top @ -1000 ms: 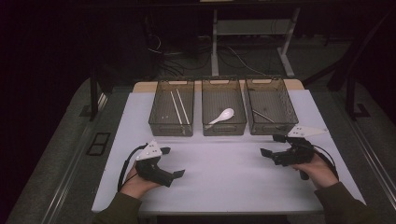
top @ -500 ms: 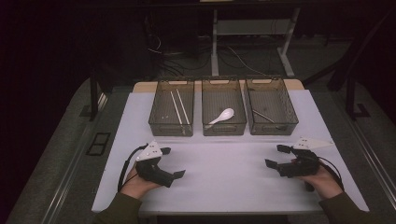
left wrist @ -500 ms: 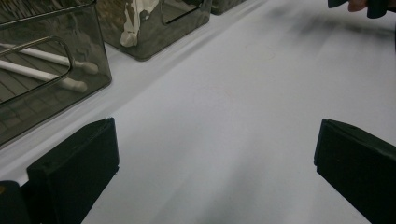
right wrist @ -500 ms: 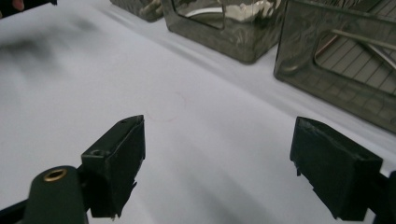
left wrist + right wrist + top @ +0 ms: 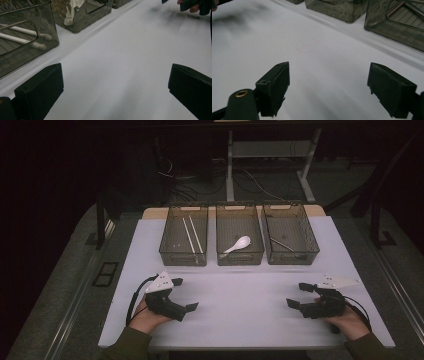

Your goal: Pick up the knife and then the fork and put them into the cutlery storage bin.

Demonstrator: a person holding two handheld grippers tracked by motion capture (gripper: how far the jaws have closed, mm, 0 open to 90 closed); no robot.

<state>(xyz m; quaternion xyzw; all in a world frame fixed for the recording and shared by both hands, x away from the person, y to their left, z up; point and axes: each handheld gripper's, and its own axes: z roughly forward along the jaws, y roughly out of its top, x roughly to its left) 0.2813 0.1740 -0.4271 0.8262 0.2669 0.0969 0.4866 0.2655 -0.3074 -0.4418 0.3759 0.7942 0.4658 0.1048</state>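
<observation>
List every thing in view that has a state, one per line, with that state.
left gripper: jaws open, nothing between them, low over the table
right gripper: jaws open, nothing between them
left bin: upright, holds two white chopsticks
middle bin: upright, holds a white spoon lying flat
right bin: upright, holds a thin metal utensil
table: bare white top between the grippers

surface (image 5: 240,305) plain white, faint pink ring (image 5: 307,45) drawn on it; three bins (image 5: 240,251) smoky translucent grey, grid-pattern floors; chopsticks (image 5: 192,236) white; spoon (image 5: 238,244) white; metal piece (image 5: 282,243) in right bin silver-grey; left gripper (image 5: 184,295) and right gripper (image 5: 298,295) black, light grey top plates, jaws matt black; brass-coloured rivet (image 5: 241,93) on right gripper; sleeves (image 5: 131,345) olive green
</observation>
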